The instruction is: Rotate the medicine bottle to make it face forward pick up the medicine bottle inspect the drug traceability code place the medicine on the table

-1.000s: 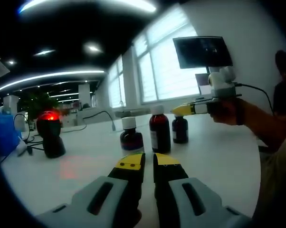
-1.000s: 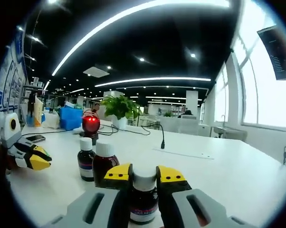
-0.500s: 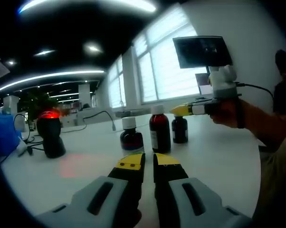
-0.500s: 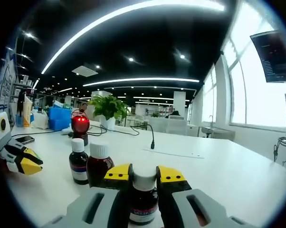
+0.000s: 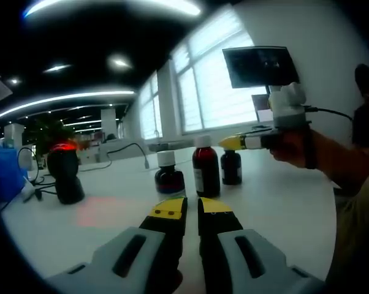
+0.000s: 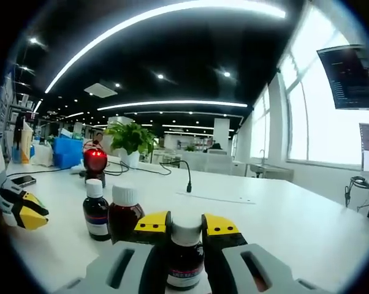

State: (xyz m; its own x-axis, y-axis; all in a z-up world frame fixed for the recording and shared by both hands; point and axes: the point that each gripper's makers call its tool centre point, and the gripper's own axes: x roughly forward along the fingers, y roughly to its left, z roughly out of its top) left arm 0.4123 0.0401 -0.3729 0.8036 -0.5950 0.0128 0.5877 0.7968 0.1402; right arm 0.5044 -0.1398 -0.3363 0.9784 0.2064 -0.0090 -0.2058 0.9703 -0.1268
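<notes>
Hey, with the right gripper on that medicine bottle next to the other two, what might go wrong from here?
The right gripper clamps the medicine bottle just below its white cap, so it could tilt or slip during lifting. Two other bottles stand close beside it; a sideways swing might topple them. The left gripper hovers nearby and could get bumped.

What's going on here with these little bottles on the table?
A person is working with two handheld grippers. The right gripper is closed around a small white-capped medicine bottle standing on the white table. The left gripper hovers shut and empty. Two more bottles stand beside it, with a red-lit scanner behind.
</notes>
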